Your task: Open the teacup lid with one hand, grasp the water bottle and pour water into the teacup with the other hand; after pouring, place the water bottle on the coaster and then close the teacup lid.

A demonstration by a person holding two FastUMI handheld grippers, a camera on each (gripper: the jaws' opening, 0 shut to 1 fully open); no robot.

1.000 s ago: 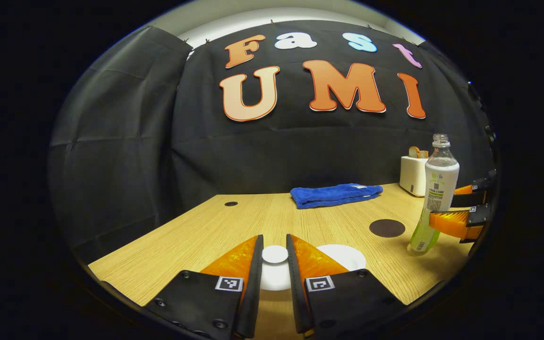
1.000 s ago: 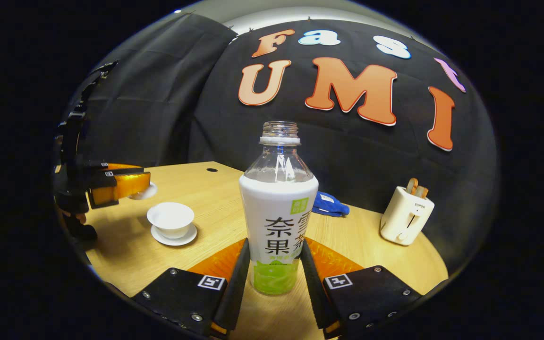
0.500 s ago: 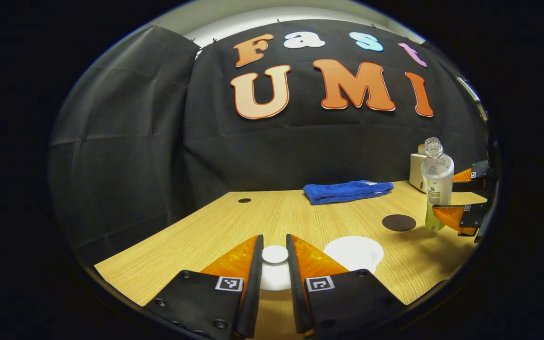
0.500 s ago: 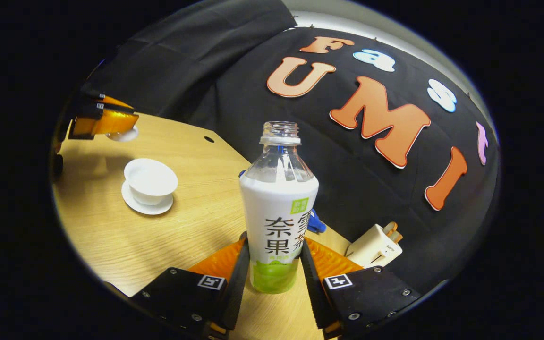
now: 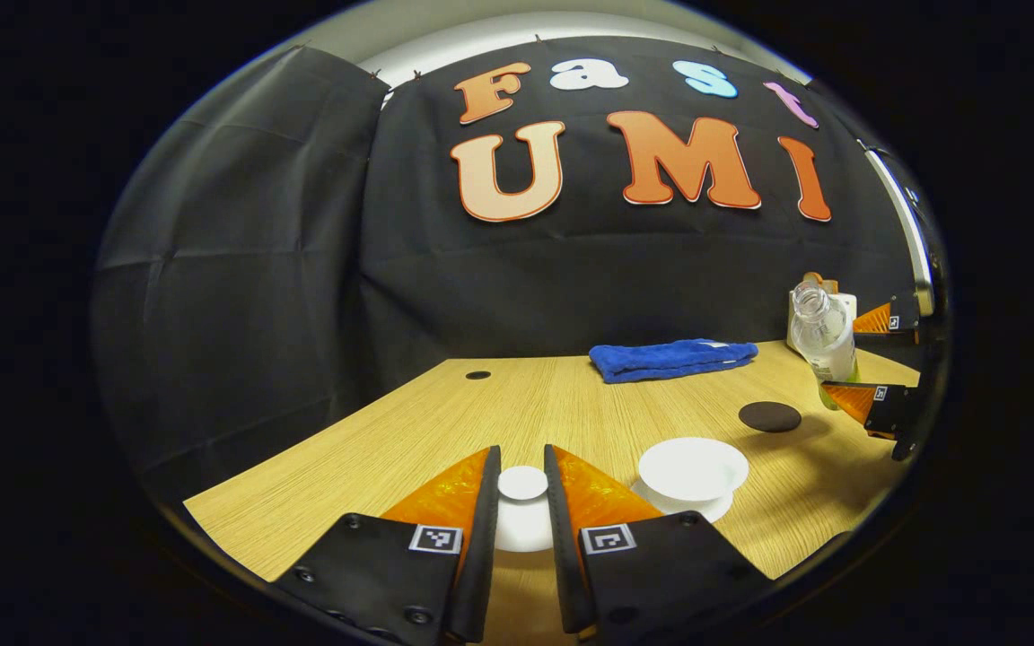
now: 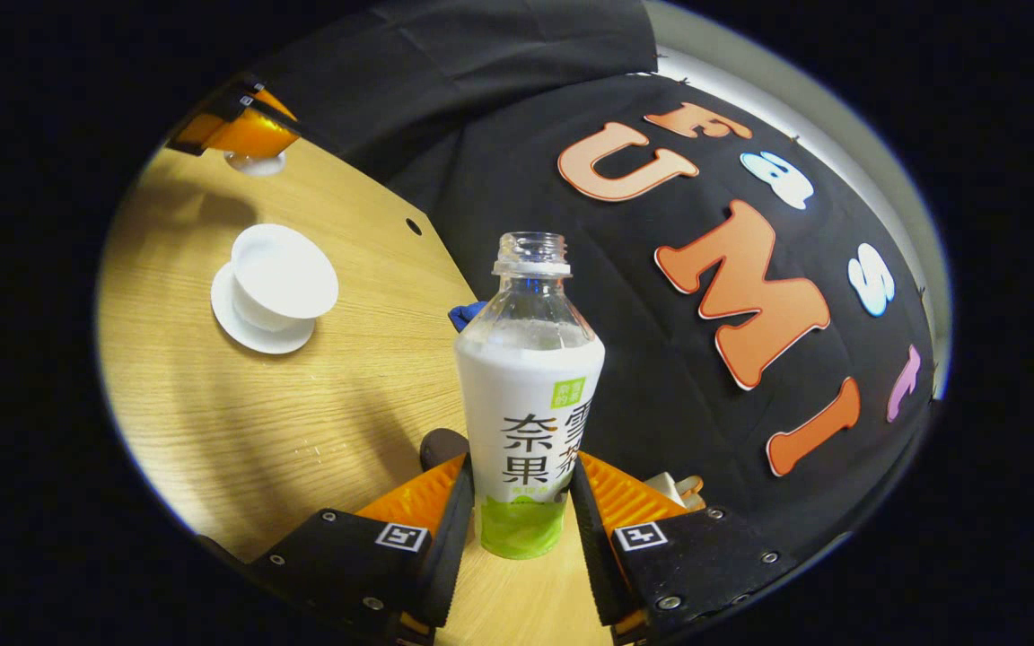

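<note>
- Since a second ago the water bottle [image 6: 530, 395] has gone from upright to tipped; in the right gripper view the desk [image 6: 302, 404] and booth wall now slant hard, and in the left gripper view the bottle [image 5: 824, 336] leans with its open neck toward the teacup; it has also risen off the desk over that second
- The teacup [image 6: 276, 278] has slid nearer the middle of the right gripper view; the bottle mouth is still well apart from it; I judge the carry toward the cup is under way and pouring not yet begun
- Teacup sits uncovered on its saucer [image 6: 252, 332] on the desk, its inside too pale to tell whether there is liquid in it; coaster [image 5: 769, 416] lies bare between cup and bottle in the left gripper view; lid-opening step looks done
- Right hand-held gripper [image 6: 521, 502]: fingers narrowed to the bottle's width, both pressing its lower body at the green band; firm grasp, bottle uncapped
- Left hand-held gripper [image 5: 522, 489]: fingers nearly closed, clenched on the knob of the teacup lid [image 5: 522, 511], held aside to the left of the cup and clear of its rim; unchanged over the second
- Blue cloth [image 5: 671, 358] and toaster [image 6: 677, 487] rest at the back of the desk, untouched
</note>
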